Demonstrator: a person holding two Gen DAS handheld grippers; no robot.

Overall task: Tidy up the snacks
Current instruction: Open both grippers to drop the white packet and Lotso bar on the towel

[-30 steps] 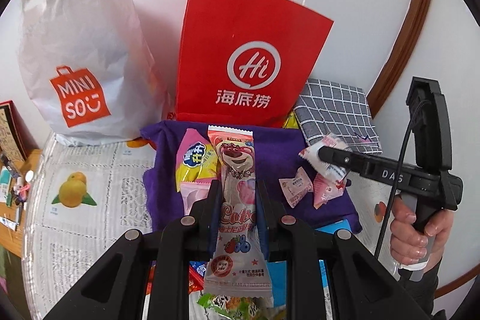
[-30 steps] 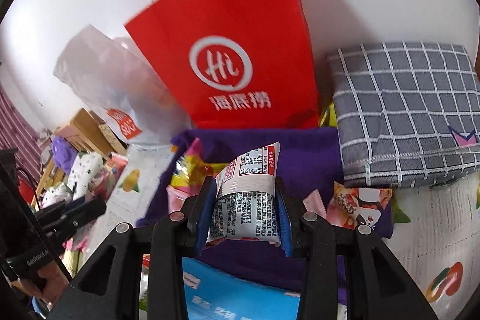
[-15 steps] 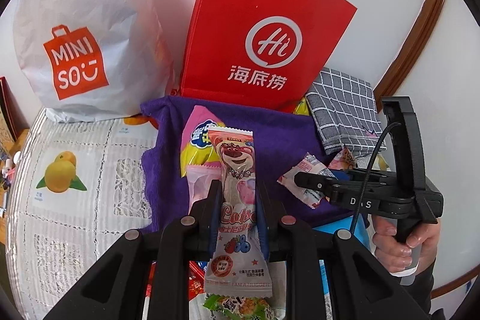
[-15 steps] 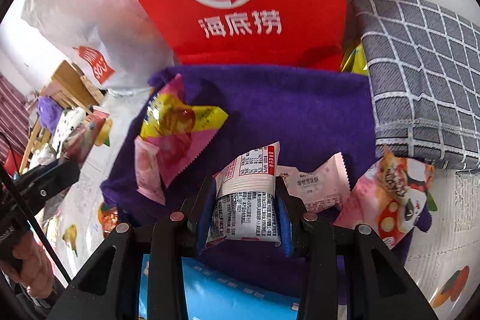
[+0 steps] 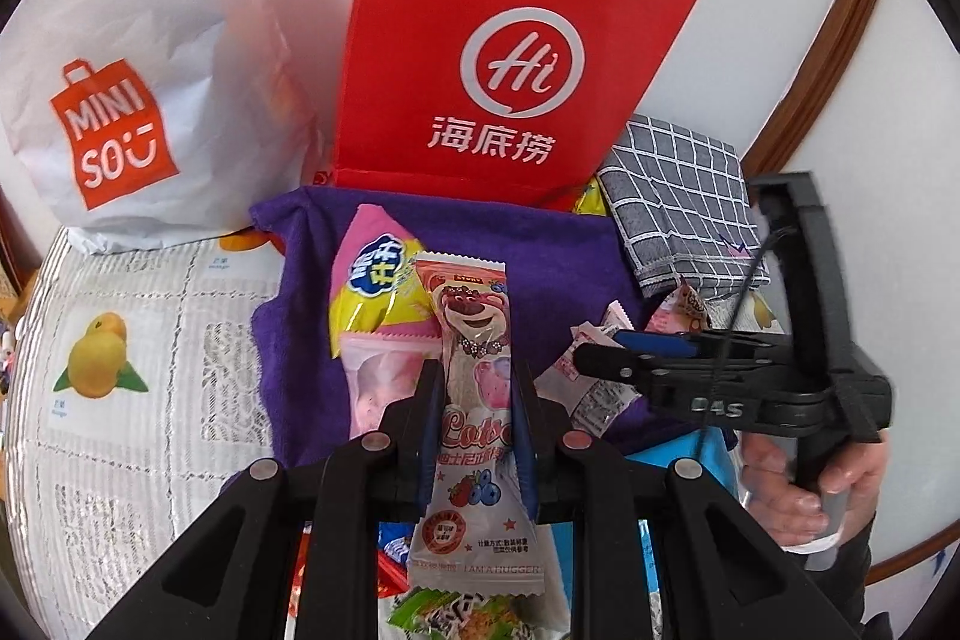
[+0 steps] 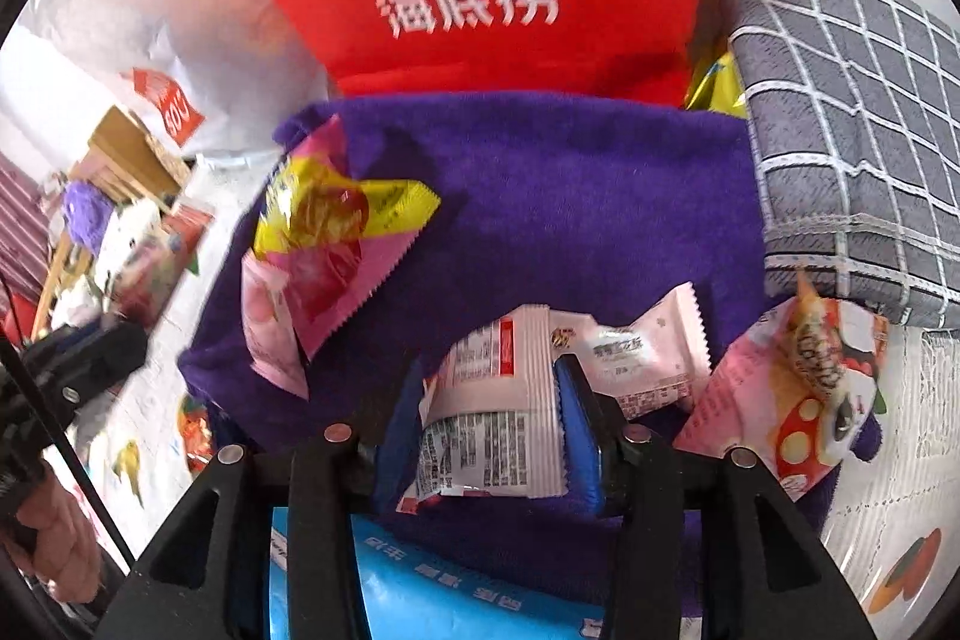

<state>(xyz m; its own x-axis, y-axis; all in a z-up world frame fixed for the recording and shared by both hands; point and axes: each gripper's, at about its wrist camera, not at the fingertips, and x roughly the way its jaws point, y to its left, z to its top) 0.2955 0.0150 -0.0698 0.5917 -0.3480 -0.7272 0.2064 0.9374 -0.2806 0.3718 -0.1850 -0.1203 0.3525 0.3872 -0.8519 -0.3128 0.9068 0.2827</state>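
Observation:
My left gripper (image 5: 474, 388) is shut on a long pink bear-print snack pack (image 5: 474, 400), held above the purple cloth (image 5: 540, 274). My right gripper (image 6: 489, 400) stands low over the purple cloth (image 6: 570, 196), its jaws spread a little wider around a white snack packet (image 6: 498, 400) that rests on the cloth; it also shows at the right of the left wrist view (image 5: 600, 358). A yellow-pink packet (image 6: 324, 232) lies on the cloth's left, a small pink packet (image 6: 636, 346) and a mushroom-print packet (image 6: 798, 388) on its right.
A red paper bag (image 5: 510, 70) stands behind the cloth, a white Miniso bag (image 5: 138, 58) to its left, a folded grey checked cloth (image 5: 678, 202) to its right. A blue packet (image 6: 420, 580) lies in front. The fruit-print tablecloth (image 5: 120, 370) spreads left.
My right gripper has come down onto the purple cloth and its jaws have widened around the white packet. My left gripper has moved slightly forward, still gripping the bear pack.

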